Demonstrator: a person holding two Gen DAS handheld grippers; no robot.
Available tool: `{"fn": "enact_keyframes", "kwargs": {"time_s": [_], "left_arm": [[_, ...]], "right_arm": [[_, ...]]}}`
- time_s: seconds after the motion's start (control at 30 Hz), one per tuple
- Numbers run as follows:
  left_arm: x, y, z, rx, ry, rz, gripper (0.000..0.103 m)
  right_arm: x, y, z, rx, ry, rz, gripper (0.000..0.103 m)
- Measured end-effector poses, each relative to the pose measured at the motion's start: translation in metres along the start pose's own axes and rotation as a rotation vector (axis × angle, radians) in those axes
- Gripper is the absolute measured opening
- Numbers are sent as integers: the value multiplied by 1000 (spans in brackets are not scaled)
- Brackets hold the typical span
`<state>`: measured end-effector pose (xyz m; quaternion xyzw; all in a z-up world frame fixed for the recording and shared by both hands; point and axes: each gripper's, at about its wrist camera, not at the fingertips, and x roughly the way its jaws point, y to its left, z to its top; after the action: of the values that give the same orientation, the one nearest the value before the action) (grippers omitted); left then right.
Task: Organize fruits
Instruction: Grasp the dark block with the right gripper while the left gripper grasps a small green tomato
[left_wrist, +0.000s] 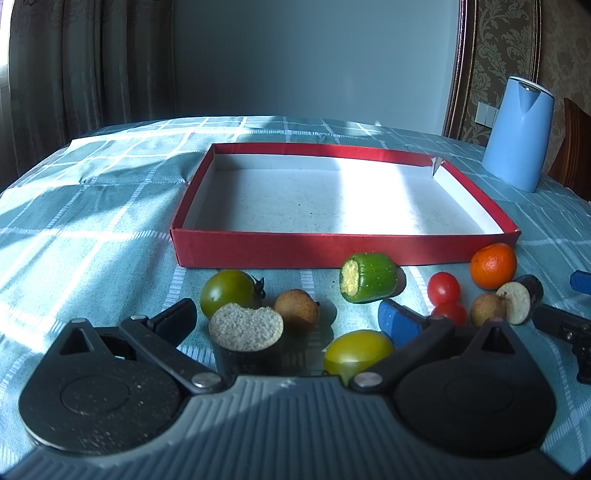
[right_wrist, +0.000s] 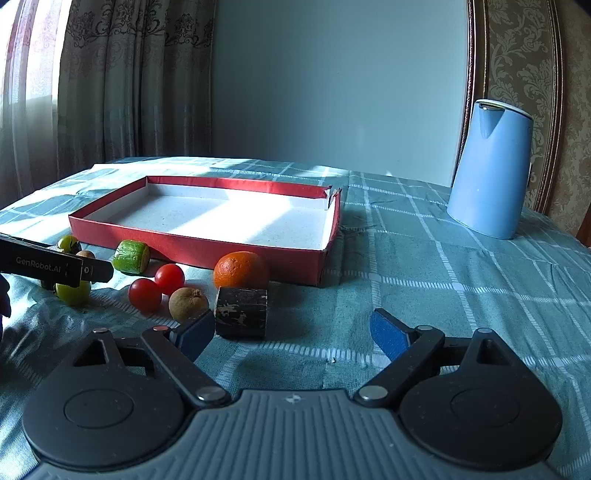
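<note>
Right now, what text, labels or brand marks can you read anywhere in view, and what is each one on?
"GenRobot.AI": white lettering on the black side of the left gripper, seen in the right wrist view.
A small embossed mark sits on the grey body of the right gripper: too small to read.
Red box, blue kettle, fruits: no text visible.

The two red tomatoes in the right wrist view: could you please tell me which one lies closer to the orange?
The farther red tomato, the upper right one of the pair, is closer to the orange; the other tomato sits lower left, nearer the camera.
</note>
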<state>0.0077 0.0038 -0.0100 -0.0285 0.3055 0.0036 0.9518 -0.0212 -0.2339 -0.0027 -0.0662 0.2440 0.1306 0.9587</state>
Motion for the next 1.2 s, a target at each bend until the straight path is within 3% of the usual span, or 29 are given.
{"fn": "enact_keyframes", "kwargs": {"time_s": [0.13,0.2,0.27,0.37,0.53,0.67,0.8,0.93,1.03,1.1,1.2], "left_arm": [[0,0,0,0,1,0,103],[0,0,0,-1,0,0,103],[0,0,0,-2,1,-1,103],[1,0,0,-4,3,-3,103],[-4,3,-2,0,-10,-13,103],[-28,11,-11,59,-91,-26,103],[-56,16,-25,152,-197,42,103],[-65,22,-30,159,-214,71,103],[-65,35,-25,52,-154,15,103],[-66,42,-27,-21,-110,-102,103],[-60,32,-33,-18,-51,-179,103]], "right_arm": [[17,5,8,27,49,78,79],[20,5,12,39,48,89,70],[23,7,13,22,58,80,40],[28,3,11,47,92,125,34],[28,-5,9,99,82,146,32],[29,-15,9,159,84,169,32],[29,-13,9,150,85,164,32],[30,-13,9,155,86,168,32],[30,-13,9,152,86,165,32],[30,-13,9,153,86,167,32],[30,-13,9,150,86,164,32]]}}
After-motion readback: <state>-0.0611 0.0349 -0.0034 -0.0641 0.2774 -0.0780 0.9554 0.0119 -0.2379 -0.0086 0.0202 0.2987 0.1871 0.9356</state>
